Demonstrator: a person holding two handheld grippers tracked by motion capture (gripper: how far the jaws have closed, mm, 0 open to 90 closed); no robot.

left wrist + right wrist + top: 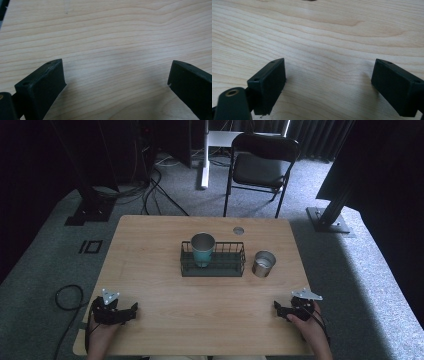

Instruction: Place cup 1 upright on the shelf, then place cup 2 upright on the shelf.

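**A:** So what's going on here? Both grippers are just sitting at the near edge of the table, right?

**B:** Yep. The left gripper is resting near the near-left corner and the right gripper near the near-right one. In both gripper views the jaws are standing wide apart with nothing but bare wood between them, so neither is holding anything.

**A:** And the stuff they'd be working with?

**B:** It's all sitting toward the middle and far half. There's a black wire basket mid-table with a teal cup standing upright in its left end, and a small metal cup standing on the wood just to the right of the basket, not touching it as far as I can tell.

**A:** So which step are we looking at?

**B:** I'm reading it as the very start: nothing is being reached for yet. My guess is the metal cup is going into the basket beside the teal one.

**A:** Next move?

**B:** The right gripper is sitting closest, so it'd be reaching forward and a bit left, keeping the jaws spread wide enough to straddle the cup's wall, then closing gently since thin metal can slip.
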